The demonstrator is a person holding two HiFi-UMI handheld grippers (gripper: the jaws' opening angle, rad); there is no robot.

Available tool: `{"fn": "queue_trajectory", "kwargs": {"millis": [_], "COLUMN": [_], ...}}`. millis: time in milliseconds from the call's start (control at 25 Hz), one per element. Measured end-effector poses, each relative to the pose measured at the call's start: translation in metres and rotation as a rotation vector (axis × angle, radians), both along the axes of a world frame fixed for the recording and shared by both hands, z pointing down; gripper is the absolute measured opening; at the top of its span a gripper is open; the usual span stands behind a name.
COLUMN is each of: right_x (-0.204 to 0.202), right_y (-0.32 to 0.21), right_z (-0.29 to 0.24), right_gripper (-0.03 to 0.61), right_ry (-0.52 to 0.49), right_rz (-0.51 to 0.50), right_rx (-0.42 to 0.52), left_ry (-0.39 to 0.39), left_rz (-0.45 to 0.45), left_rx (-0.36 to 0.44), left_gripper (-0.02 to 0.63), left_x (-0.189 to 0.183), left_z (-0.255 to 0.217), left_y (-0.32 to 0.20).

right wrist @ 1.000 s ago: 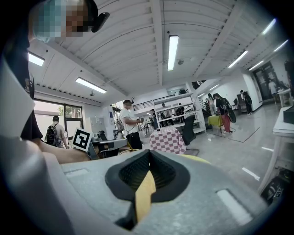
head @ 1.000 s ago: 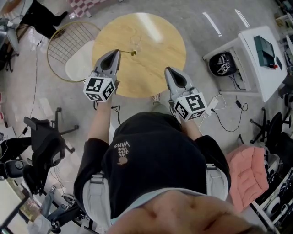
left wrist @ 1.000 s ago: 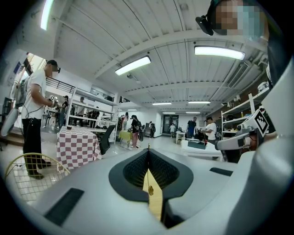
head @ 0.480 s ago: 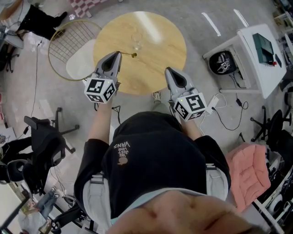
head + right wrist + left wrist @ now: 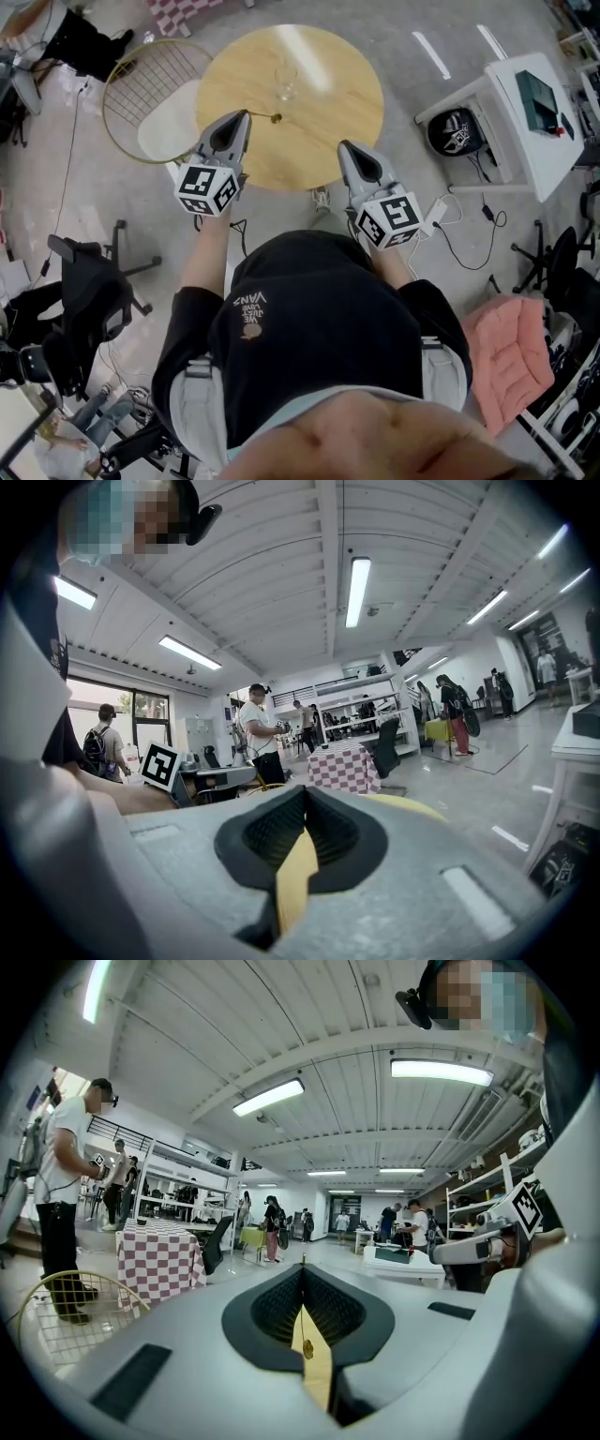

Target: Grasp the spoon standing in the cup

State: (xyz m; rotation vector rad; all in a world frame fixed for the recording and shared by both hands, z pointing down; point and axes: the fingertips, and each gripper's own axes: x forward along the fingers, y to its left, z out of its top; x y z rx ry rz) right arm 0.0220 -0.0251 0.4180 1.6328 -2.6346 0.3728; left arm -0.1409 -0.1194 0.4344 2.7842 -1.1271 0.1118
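Glass cup [image 5: 286,82] on wooden table [image 5: 328,131], gold spoon [image 5: 268,116] in left tool [image 5: 246,114]

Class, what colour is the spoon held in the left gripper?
Gold. The spoon shows best in the head view, sticking out from the left gripper.

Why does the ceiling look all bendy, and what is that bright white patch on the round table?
Left gripper view and right gripper view: the wide-angle lens bows the ceiling lights and leaves dark corners. Head view: the patch is glare, likely a ceiling light reflected on the round table, beside the clear cup.
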Motion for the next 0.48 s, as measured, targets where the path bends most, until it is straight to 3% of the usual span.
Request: {"fn": "queue_trajectory", "kwargs": {"millis": [480], "right_x": [-0.021], "right_y": [0.012], "right_z": [-0.003], "right_gripper": [-0.002], "right_ry": [0.013], "right_rz": [-0.02], "right_rx": [0.007], "left_ry": [-0.002], "left_rz": [-0.002], "left_rx": [0.0], "left_gripper": [0.012], "left_x": [-0.02], "left_z": [-0.002], "left_y": [0.024]}}
